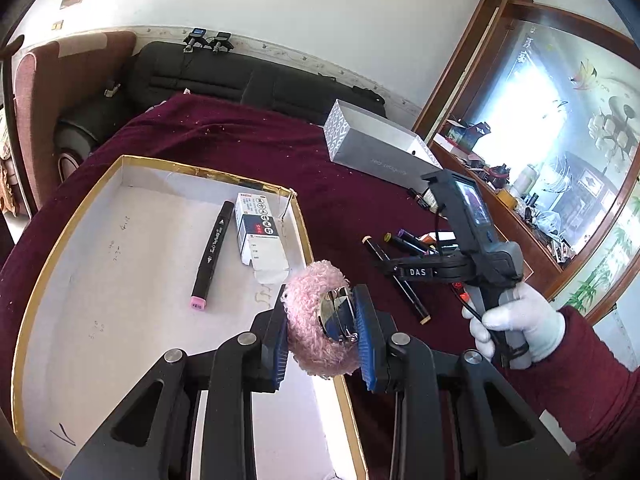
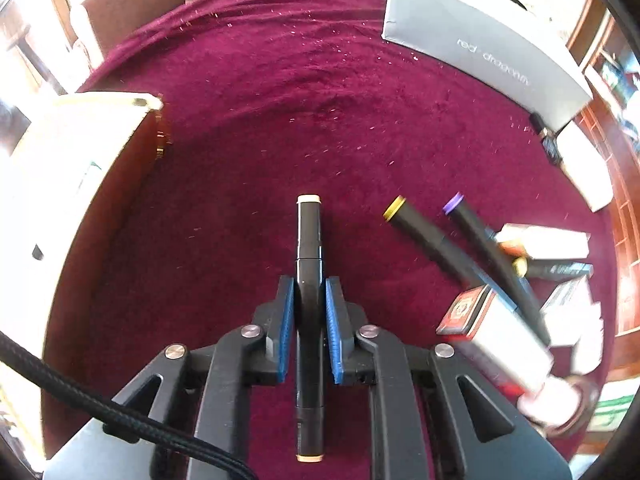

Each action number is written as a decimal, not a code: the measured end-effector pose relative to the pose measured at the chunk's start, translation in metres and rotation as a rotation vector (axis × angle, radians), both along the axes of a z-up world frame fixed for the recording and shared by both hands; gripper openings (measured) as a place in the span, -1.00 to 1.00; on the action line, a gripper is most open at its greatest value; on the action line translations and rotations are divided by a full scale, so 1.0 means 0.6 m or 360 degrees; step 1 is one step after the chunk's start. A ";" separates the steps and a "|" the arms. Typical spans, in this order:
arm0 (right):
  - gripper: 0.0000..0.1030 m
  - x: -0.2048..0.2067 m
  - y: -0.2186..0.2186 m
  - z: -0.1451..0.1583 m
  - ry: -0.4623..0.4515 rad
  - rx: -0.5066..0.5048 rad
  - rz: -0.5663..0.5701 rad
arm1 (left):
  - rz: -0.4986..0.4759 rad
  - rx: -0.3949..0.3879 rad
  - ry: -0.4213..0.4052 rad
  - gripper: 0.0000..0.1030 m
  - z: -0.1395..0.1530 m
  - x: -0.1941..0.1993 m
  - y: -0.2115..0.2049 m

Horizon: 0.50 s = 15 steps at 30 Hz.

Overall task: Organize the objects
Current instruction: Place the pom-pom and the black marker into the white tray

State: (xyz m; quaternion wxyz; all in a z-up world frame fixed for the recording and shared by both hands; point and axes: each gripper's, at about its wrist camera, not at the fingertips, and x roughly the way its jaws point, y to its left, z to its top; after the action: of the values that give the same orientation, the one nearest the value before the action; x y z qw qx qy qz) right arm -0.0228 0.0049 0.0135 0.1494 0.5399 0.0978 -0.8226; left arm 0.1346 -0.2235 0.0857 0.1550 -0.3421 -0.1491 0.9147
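My left gripper [image 1: 325, 336] is shut on a fluffy pink ring with a shiny metal disc [image 1: 316, 320], held over the right edge of a gold-rimmed white box lid [image 1: 120, 248]. In the lid lie a black marker with a pink cap [image 1: 212, 254] and a small white carton [image 1: 260, 236]. My right gripper [image 2: 310, 308] has its blue pads on both sides of a black marker with beige caps [image 2: 308, 236] that lies on the maroon cloth; the jaws look shut on it. The right gripper also shows in the left wrist view [image 1: 400, 272].
A grey shoebox [image 2: 480, 48] stands at the back right. Markers with yellow [image 2: 420, 232] and purple [image 2: 476, 228] caps, a red-topped box [image 2: 492, 328] and other small cartons lie at the right. The box lid's corner [image 2: 148, 104] is at the left. A sofa and cabinet stand beyond.
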 end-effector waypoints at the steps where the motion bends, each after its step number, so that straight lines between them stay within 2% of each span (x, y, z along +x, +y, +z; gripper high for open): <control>1: -0.76 0.007 0.001 0.004 0.0007 -0.0043 -0.0014 | 0.0009 -0.0004 0.0004 -0.52 0.002 0.003 -0.001; 4: -0.76 0.025 0.005 0.027 0.0035 -0.0226 -0.0033 | 0.0041 -0.0026 0.0028 -0.52 0.011 0.013 -0.010; 9: -0.75 0.068 0.000 0.096 0.0113 -0.0530 0.0030 | 0.0128 -0.0047 0.0073 -0.52 0.032 0.028 -0.045; 13: -0.75 0.102 -0.032 0.155 0.0235 -0.0651 0.0129 | 0.0213 -0.0113 0.0107 -0.52 0.047 0.035 -0.071; 15: -0.75 0.111 -0.056 0.173 0.0254 -0.0696 0.0183 | 0.0252 -0.0184 0.0119 -0.52 0.054 0.032 -0.083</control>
State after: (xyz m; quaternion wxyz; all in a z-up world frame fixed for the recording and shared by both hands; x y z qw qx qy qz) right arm 0.0436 -0.0289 0.1173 0.3011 0.4214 -0.0405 -0.8545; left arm 0.1538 -0.2735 0.1184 0.0678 -0.3032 -0.1166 0.9433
